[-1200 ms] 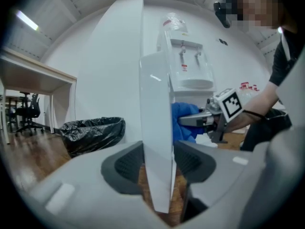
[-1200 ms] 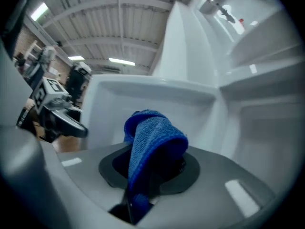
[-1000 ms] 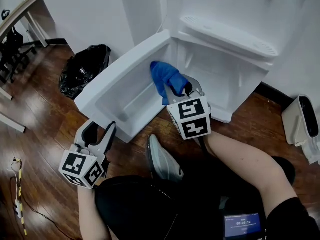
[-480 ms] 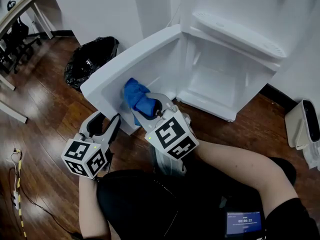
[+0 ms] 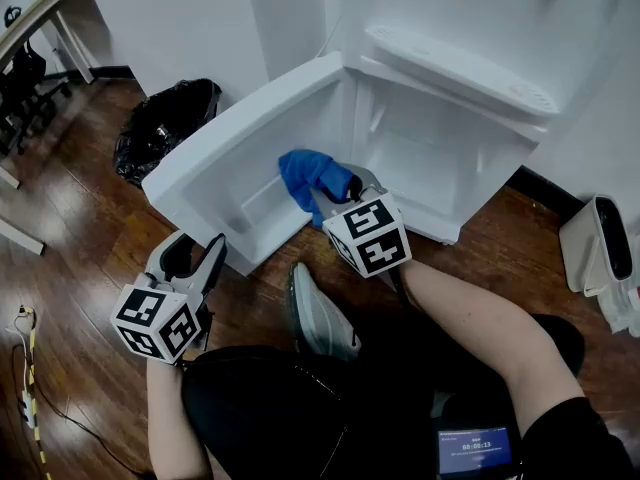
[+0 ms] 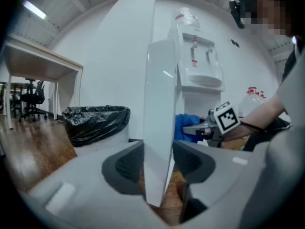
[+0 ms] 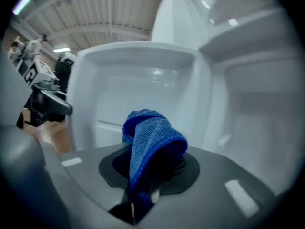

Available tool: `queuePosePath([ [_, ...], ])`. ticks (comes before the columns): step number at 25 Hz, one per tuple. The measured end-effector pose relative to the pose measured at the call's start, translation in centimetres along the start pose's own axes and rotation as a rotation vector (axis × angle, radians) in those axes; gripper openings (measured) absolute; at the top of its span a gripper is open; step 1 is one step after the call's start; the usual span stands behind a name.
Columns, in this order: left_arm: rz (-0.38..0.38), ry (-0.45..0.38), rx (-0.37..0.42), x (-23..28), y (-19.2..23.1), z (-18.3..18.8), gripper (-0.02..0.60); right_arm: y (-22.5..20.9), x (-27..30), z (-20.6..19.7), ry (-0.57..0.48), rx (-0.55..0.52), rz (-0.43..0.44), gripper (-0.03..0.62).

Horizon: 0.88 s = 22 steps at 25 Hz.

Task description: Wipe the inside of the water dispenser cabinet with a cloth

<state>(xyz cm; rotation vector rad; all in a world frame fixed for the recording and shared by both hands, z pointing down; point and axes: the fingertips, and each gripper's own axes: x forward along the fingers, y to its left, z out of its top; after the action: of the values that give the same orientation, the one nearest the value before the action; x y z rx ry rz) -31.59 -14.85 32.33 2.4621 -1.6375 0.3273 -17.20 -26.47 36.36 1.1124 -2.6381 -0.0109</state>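
In the head view, closest in, the person sits on the wooden floor [image 5: 80,238] with a pale shoe [image 5: 320,318] pointing toward the appliance. The left gripper [image 5: 195,251] is low at the left. Its fingers are closed part-way onto the free edge of the white cabinet door [image 5: 230,158], one pad on each face.

Just beyond, the right gripper [image 5: 338,190] has its fingers pinched on a blue cloth [image 5: 310,171]. The cloth bunches out ahead of the fingers, in front of the moulded inner face of the open door, toward the hinge side. Whether it touches the door I cannot tell.

Behind that, the cabinet [image 5: 430,158] of the water dispenser [image 5: 470,8] stands open, showing white walls with ribbed ledges. The cloth is outside this compartment, at the door. Above the opening sits the drip tray [image 5: 460,68]. Farther left, a bin [image 5: 165,133] lined with a black bag stands by the wall, and its contents cannot be seen. A desk [image 5: 40,18] lies at the far corner.

Only the left gripper view shows the door edge-on between the pads, and also the taps [image 6: 200,51] and a clear bottle [image 6: 188,18] on top of the dispenser. Only the right gripper view shows the cloth's knit folded over and hanging down between the pads, with the door's recessed shelf straight ahead.
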Motion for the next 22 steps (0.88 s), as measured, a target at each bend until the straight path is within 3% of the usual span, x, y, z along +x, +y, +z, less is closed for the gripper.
queuePosePath([
  [5,0.002,0.0,-0.02,0.5,0.0,0.1,0.193,-4.9,-0.7,-2.8,0.045,0.108,-0.194,0.097],
  [8,0.015,0.005,-0.017,0.7,0.2,0.1,0.193,-3.8,-0.5,-2.4,0.038,0.12,-0.202,0.097],
  [12,0.057,0.006,-0.044,1.0,1.0,0.2,0.195,4.0,0.8,-0.3,0.008,0.065,0.028,0.097],
  [17,0.091,-0.007,-0.069,1.5,1.6,0.5,0.197,15.2,0.9,2.2,-0.035,-0.224,0.358,0.097],
  [20,0.113,0.0,-0.059,1.5,1.9,0.4,0.198,16.7,1.2,1.1,0.006,-0.32,0.455,0.097],
  [22,0.136,0.007,-0.058,1.5,2.3,0.4,0.198,14.8,1.8,-0.1,0.044,-0.326,0.444,0.097],
])
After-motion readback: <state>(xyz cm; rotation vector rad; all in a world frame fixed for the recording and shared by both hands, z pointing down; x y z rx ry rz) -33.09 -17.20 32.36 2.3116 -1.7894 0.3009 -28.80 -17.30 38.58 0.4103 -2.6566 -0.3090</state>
